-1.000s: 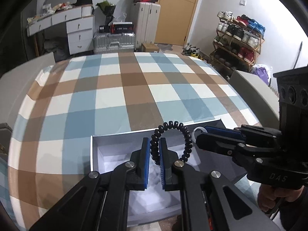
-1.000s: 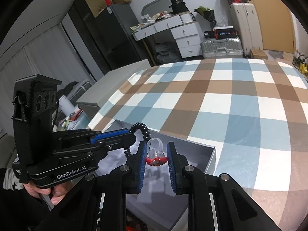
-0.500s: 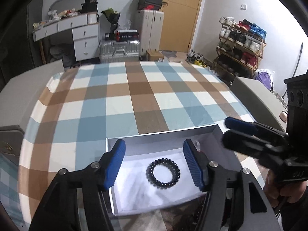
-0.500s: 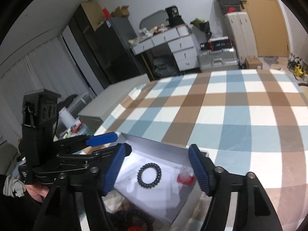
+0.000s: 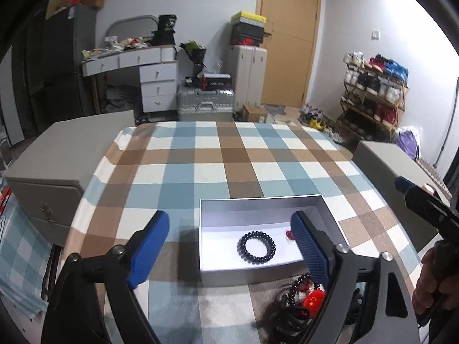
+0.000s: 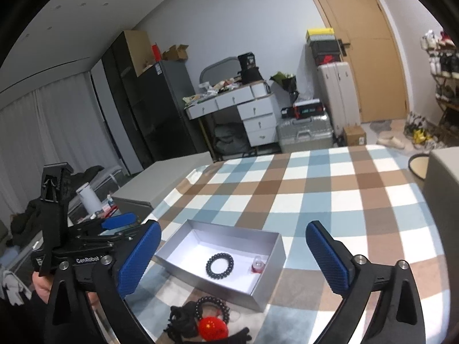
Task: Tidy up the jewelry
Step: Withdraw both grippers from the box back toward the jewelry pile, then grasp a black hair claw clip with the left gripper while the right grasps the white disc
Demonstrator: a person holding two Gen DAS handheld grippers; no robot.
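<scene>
Fingers (image 5: pixel 308 246) of the left gripper (image 5: pixel 229 246) spread wide and empty at the bottom of its frame, having just been opening; same for the right gripper (image 6: pixel 243 258). Just above the lower edge, still to sort: a tangle of dark beads with a red charm (image 6: pixel 212 326) on the checked tabletop (image 6: pixel 330 189). Further up, centre frame, already done: black coil bracelet (image 6: pixel 219 266) and small red ring (image 6: pixel 257 266) lying apart inside the open grey box (image 6: pixel 266 289).

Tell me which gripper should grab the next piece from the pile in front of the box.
Right, probably. The pile lies between the right gripper's open, empty jaws in its own view. The left gripper, also open, has the pile behind its right finger.
</scene>
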